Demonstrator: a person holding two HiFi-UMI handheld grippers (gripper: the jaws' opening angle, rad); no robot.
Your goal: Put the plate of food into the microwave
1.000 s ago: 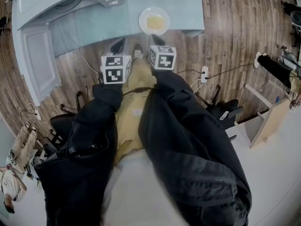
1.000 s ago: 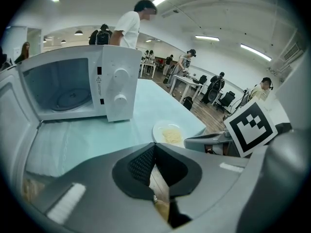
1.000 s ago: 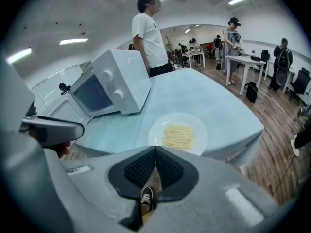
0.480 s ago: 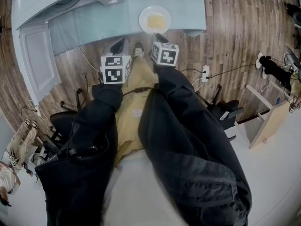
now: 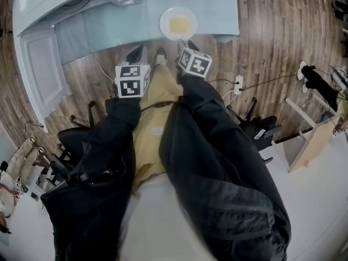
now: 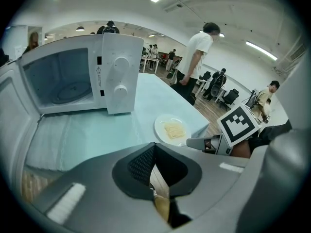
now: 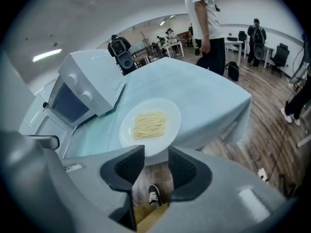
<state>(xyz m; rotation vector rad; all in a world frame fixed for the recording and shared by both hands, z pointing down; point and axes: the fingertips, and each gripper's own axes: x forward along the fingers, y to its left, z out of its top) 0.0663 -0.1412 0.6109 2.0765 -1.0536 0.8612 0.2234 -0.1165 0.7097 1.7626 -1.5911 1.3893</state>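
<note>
Plate (image 5: 178, 23) of noodles: upper centre, on table (image 5: 215, 4). Your right hand-held gripper (image 7: 156, 165): jaws just opened, empty; left hand-held gripper (image 6: 154, 152): together.

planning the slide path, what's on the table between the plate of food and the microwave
Nothing: only bare pale-blue tablecloth lies between the plate and the open microwave, clearest in the left gripper view.

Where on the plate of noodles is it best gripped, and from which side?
Probably the plate rim nearest the person, from that side: it lies flat at the table edge, so this thin rim is exposed, clear of the noodles.
</note>
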